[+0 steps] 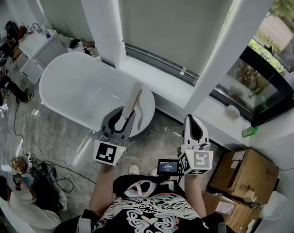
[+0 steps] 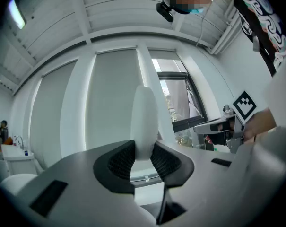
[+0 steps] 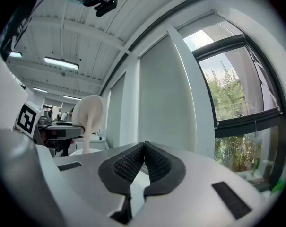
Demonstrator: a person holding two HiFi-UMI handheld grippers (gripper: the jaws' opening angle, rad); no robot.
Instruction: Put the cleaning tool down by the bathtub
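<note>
Left of centre lies the bathtub [image 1: 74,89]; mid-frame, the left gripper [image 1: 129,114] clamps the cleaning tool [image 1: 134,97] — lower it to the floor [image 1: 64,140] beside the tub before opening. Right of centre, the right gripper [image 1: 193,123] is closed, empty — keep it clear.

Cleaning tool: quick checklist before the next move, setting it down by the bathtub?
1. Left hand-held gripper shut on cleaning tool: ok.
2. Tool stands upright in the grip: ok.
3. Right hand-held gripper shut, empty, apart from tool: ok.
4. Floor beside bathtub free to receive it: ok; cables lie farther left.
5. Tool's lower end: cannot tell, hidden.
</note>
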